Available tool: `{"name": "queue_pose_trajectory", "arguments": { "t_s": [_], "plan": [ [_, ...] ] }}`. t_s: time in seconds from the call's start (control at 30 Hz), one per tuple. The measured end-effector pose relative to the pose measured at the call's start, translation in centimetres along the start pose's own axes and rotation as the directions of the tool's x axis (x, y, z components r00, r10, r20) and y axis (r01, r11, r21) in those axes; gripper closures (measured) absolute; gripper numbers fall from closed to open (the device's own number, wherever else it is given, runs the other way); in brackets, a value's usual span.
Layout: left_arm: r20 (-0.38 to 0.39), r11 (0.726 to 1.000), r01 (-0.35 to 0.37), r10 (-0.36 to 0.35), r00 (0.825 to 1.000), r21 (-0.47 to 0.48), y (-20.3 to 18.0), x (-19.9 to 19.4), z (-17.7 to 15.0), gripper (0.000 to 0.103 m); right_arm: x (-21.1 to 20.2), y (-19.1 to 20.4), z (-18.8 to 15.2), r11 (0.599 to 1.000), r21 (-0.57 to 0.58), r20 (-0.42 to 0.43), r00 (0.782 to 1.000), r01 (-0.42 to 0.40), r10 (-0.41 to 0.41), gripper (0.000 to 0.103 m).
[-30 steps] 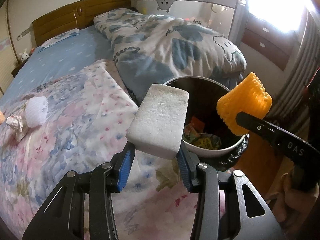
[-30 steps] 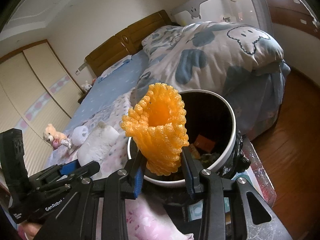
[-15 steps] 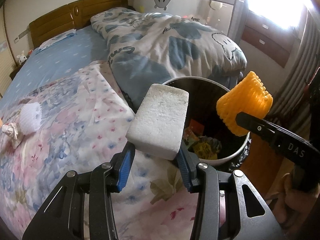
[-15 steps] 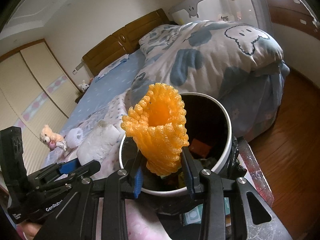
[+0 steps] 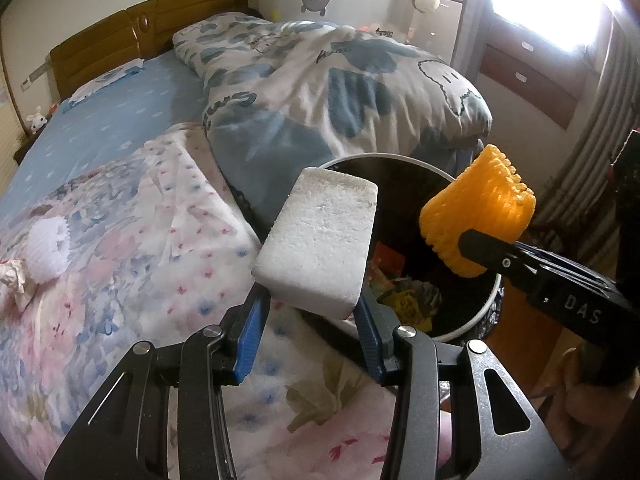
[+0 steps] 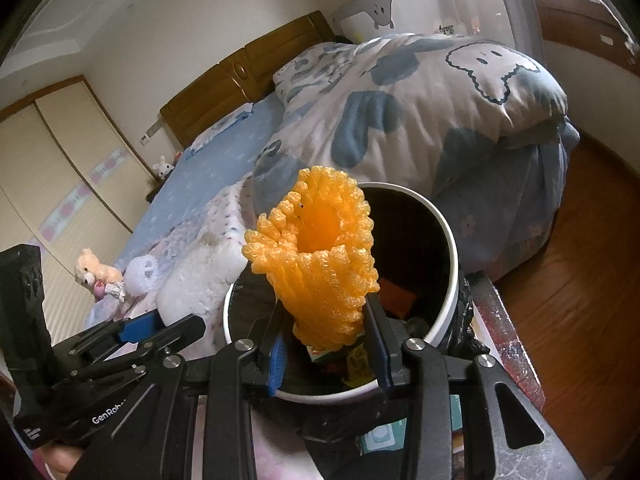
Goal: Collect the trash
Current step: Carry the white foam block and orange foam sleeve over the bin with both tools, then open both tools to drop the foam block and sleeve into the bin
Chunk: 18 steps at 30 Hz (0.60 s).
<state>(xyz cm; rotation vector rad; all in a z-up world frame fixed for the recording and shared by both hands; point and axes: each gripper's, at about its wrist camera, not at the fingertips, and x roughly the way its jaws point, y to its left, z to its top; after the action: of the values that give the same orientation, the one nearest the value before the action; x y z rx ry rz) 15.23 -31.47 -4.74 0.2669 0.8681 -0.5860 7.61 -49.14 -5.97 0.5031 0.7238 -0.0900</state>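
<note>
A white foam block (image 5: 320, 240) is clamped in my left gripper (image 5: 310, 300), held over the bed's edge just left of the bin. The white-rimmed trash bin (image 5: 472, 320), lined with a black bag, holds colourful wrappers. My right gripper (image 6: 325, 312) holds an orange foam net (image 6: 320, 264) upright above the bin's near rim (image 6: 448, 240). Its jaws are opening, and the net still stands between the pads and touches them. The orange net (image 5: 476, 216) and the right gripper (image 5: 472, 240) also show at the right of the left wrist view.
A white foam net (image 5: 48, 248) and a crumpled tissue (image 5: 12, 276) lie on the floral bedspread at the left. A bunched cloud-print duvet (image 5: 340, 80) rises behind the bin. A plush toy (image 6: 92, 272) sits further up the bed. Wooden floor (image 6: 580, 280) lies to the right.
My left gripper has carried the foam block a little closer to the bin. The bin sits lower and larger in the right wrist view. The orange net stands as before.
</note>
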Motion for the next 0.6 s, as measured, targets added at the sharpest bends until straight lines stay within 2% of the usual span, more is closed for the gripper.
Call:
{"name": "queue_pose_trajectory", "arguments": {
  "t_s": [0.23,0.33,0.5,0.6],
  "plan": [
    [-0.012,0.999,0.031,-0.031,0.999,-0.010,-0.12,0.60,0.37,0.056,0.55,-0.23,0.46,1.000,-0.001,-0.010,1.000,0.006,-0.006,0.065],
    [-0.009,0.999,0.035,-0.035,0.999,-0.013,-0.17,0.60,0.41,0.053,0.61,-0.41,0.67,1.000,0.005,-0.009,1.000,0.011,-0.011,0.056],
    [-0.011,0.999,0.043,-0.043,0.999,-0.028,0.00,0.55,0.19,0.040,0.44,-0.62,0.77,1.000,0.015,-0.001,1.000,0.023,-0.023,0.042],
    [-0.013,0.998,0.045,-0.046,0.999,-0.040,0.37,0.36,-0.15,0.039,0.24,-0.64,0.79,1.000,0.017,0.004,1.000,0.025,-0.025,0.038]
  ]
}}
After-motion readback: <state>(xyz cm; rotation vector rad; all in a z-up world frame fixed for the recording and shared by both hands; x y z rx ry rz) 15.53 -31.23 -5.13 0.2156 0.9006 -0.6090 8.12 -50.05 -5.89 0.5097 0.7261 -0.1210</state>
